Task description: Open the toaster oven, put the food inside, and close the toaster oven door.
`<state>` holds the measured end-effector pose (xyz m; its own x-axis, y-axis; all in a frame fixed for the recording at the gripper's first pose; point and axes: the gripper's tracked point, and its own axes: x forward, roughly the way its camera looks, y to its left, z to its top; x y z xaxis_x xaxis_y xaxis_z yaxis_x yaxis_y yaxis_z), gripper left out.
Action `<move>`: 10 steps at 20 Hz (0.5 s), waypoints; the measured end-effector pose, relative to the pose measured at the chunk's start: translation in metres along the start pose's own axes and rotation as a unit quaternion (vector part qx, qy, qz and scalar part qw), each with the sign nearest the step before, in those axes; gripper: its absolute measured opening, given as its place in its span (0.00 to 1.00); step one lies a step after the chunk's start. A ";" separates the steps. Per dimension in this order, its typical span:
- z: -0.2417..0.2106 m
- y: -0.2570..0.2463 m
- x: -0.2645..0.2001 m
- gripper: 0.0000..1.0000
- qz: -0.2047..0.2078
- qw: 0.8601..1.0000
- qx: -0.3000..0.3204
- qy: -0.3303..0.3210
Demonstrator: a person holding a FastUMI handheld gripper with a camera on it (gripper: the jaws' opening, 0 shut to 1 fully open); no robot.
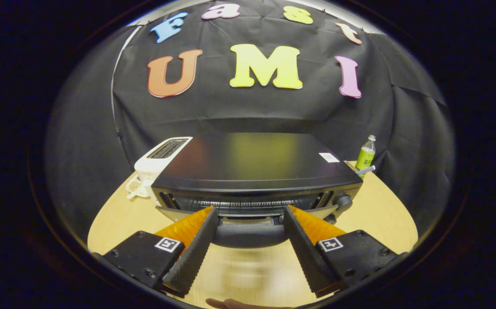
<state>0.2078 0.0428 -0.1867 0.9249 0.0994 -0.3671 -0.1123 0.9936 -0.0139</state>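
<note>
One toaster oven sits on the one table, and its one door hangs down at the front. One knob shows at the oven's corner, and one pale label lies on its top. Beside it stands one white slot toaster, with two slots in its top. One small tray sits at the toaster's foot. One green bottle stands behind the oven. One gripper reaches toward the oven with two fingers, spread apart.
</note>
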 end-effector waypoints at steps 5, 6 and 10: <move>-0.028 -0.002 -0.018 1.00 0.013 1.000 0.010 -0.013; -0.035 -0.002 -0.021 1.00 0.013 1.000 0.013 -0.015; -0.070 -0.003 -0.034 1.00 0.009 0.999 0.007 -0.035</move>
<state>0.1516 0.0325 -0.2392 0.9459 0.1209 -0.3010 -0.1252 0.9921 0.0049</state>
